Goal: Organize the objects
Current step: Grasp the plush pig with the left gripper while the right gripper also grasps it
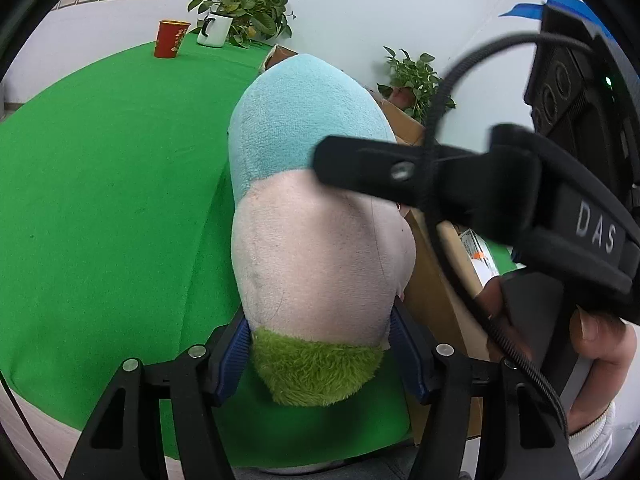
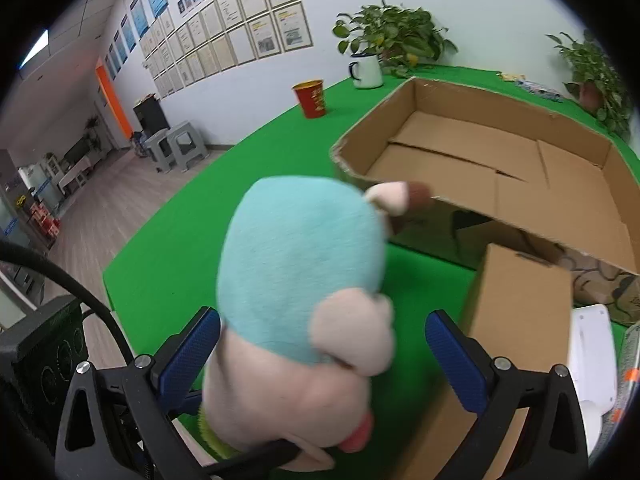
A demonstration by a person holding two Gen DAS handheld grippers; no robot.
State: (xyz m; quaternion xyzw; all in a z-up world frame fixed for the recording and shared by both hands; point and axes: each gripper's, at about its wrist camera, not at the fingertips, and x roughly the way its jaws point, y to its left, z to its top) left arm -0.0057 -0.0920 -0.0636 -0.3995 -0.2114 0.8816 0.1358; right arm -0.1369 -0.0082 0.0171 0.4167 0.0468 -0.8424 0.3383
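A plush toy (image 1: 316,240) with a light blue top, pink middle and green fuzzy end stands over the green table (image 1: 100,200). My left gripper (image 1: 320,352) is shut on its lower part, with both blue pads pressing into the pink and green fabric. In the right wrist view the same plush toy (image 2: 300,248) sits between the fingers of my right gripper (image 2: 324,352), which is open; its right pad (image 2: 456,360) stands apart from the toy. A black finger of the right gripper (image 1: 360,164) reaches across the toy in the left wrist view.
An open cardboard box (image 2: 416,80) lies just behind and right of the toy, with a smaller cardboard piece (image 2: 520,300) in front of it. A red cup (image 2: 312,98), a white mug (image 2: 366,70) and potted plants (image 2: 392,36) stand at the far table edge. A hand (image 1: 596,332) holds the right gripper.
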